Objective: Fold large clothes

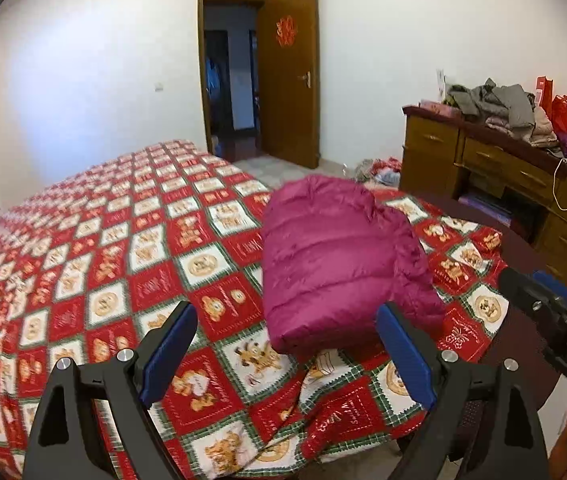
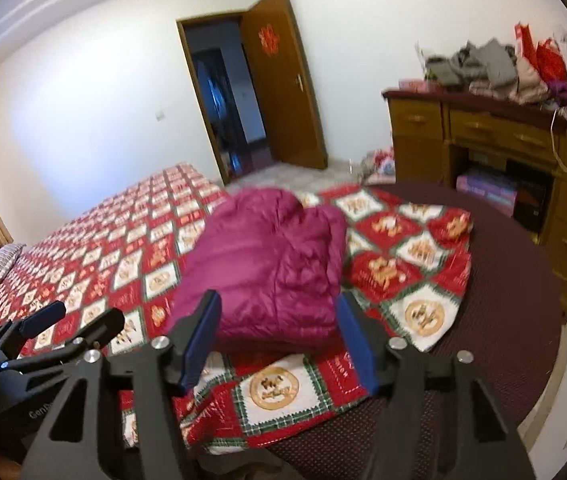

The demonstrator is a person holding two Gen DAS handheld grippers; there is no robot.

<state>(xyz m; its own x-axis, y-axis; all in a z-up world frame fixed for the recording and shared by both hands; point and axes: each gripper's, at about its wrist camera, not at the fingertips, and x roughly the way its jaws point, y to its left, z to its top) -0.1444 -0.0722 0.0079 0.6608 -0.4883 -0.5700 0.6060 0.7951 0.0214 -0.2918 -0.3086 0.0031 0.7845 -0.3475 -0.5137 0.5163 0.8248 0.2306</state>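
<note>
I see the folded magenta jacket (image 1: 335,260) lying on the patterned bedspread (image 1: 123,264); my left tool (image 1: 287,356) and right tool (image 2: 279,340) both gape wide, holding nothing.

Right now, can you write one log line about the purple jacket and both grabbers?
jacket: folded, on bed quilt | left gripper: open, empty | right gripper: open, empty

Quilted, faintly glossy magenta jacket (image 1: 339,264) on printed cloth bedspread (image 1: 123,260); varnished wooden dresser (image 1: 495,172).

White walls (image 1: 83,60), open wooden door (image 1: 289,72)
</note>
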